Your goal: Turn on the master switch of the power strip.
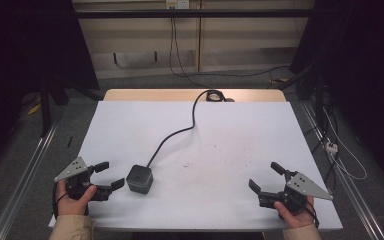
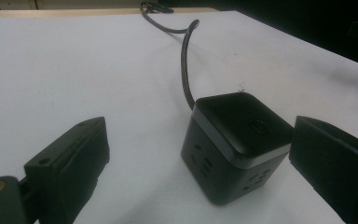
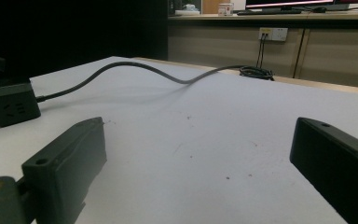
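A black cube-shaped power socket (image 1: 140, 179) sits on the white table (image 1: 230, 130) at the near left, its black cable (image 1: 172, 134) running back to a coil at the far edge. My left gripper (image 1: 109, 175) is open just left of the cube, its jaws pointing at it. In the left gripper view the cube (image 2: 235, 144) stands between and just beyond the open jaws, close to the right jaw, not touching. My right gripper (image 1: 265, 176) is open at the near right, with nothing between its jaws. The right gripper view has the cube (image 3: 10, 105) far off at the left.
The coiled cable end (image 1: 214, 94) lies on the wooden strip at the table's far edge. Small dark specks mark the table's middle. Metal rails run along both sides of the table, and loose cables lie on the floor at right (image 1: 337, 150).
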### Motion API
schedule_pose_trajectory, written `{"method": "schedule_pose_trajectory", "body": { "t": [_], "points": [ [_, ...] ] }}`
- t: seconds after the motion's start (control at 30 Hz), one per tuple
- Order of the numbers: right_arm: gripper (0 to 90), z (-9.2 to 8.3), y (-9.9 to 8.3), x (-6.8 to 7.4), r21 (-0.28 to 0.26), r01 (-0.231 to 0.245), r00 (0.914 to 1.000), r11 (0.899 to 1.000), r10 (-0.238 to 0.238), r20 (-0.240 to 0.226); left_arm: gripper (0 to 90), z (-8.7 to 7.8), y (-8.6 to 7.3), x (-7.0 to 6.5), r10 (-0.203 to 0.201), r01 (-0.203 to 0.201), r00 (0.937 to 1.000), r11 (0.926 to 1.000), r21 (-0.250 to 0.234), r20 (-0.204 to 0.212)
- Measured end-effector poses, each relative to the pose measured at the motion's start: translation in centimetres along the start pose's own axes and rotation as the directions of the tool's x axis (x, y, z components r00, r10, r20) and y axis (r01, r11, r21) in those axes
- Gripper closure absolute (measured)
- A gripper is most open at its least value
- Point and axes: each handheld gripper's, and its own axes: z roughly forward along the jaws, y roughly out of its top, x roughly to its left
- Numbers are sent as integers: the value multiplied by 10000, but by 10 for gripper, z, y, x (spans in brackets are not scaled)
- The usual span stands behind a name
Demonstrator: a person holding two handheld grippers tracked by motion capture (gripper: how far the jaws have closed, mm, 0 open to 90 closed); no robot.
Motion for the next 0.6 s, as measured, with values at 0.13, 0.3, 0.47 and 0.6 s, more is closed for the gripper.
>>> {"method": "schedule_pose_trajectory", "body": {
  "t": [0.13, 0.3, 0.47, 0.6],
  "points": [
    [31, -1, 0, 0, -17, 0, 10000, 10000, 0, -10, 46, 0, 1, 0, 105, -106, 9999, 9999, 41, 17],
    [30, -1, 0, -1, -5, -15, 10000, 10000, 15, 14, 46, 0, 1, -1, 111, -111, 9999, 9999, 24, 20],
    [30, 0, 0, 0, 21, 31, 10000, 10000, -31, -21, 46, 0, 0, 0, 40, -40, 10000, 10000, -20, 11],
    [30, 0, 0, -1, 44, -4, 10000, 10000, 4, 4, 46, 2, 1, -1, 107, -107, 9999, 9999, 10, 26]
  ]
}}
